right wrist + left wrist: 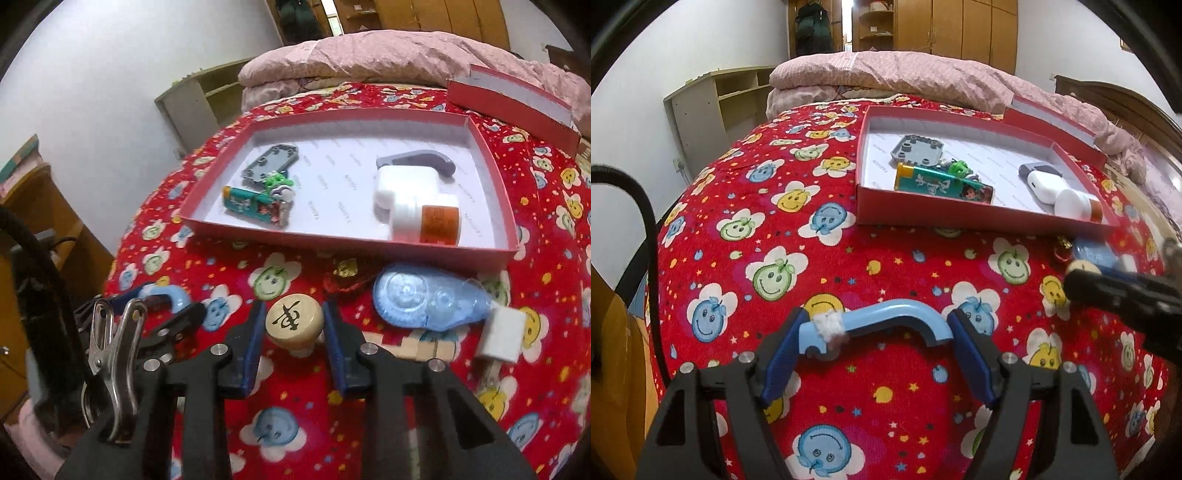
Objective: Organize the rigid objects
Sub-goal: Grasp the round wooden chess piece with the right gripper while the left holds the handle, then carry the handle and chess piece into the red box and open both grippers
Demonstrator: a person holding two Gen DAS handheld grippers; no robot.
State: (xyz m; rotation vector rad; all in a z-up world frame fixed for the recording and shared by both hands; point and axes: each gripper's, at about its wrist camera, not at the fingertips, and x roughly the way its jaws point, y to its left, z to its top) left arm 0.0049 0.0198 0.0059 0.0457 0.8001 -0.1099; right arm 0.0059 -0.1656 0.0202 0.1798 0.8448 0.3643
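1. Bedspread, red with smiley-face flowers, carries all the work items; the red box sits on it, beyond both of your grippers.
2. Your left gripper has its 2 blue-padded fingers spread around the light-blue bracket. The left pad touches the bracket's taped end; the right pad sits just beside the curved end, and you cannot tell from the left wrist view whether it makes contact. The bracket lies on the bedspread, between the pads.
3. Your right gripper brackets the wooden chess piece, its black character facing up. Both pads stand right at its rim with no clear gap; actual clamping cannot be confirmed.
4. Box contents, right wrist view: grey plate, green toy and teal lighter grouped at the left; grey bracket, white charger and white-capped bottle at the right.
5. Blue correction-tape dispenser lies on the bedspread just in front of the box, with a white block near its tip and wooden pieces beside it.
6. Metal clip rides on your right gripper's left side.
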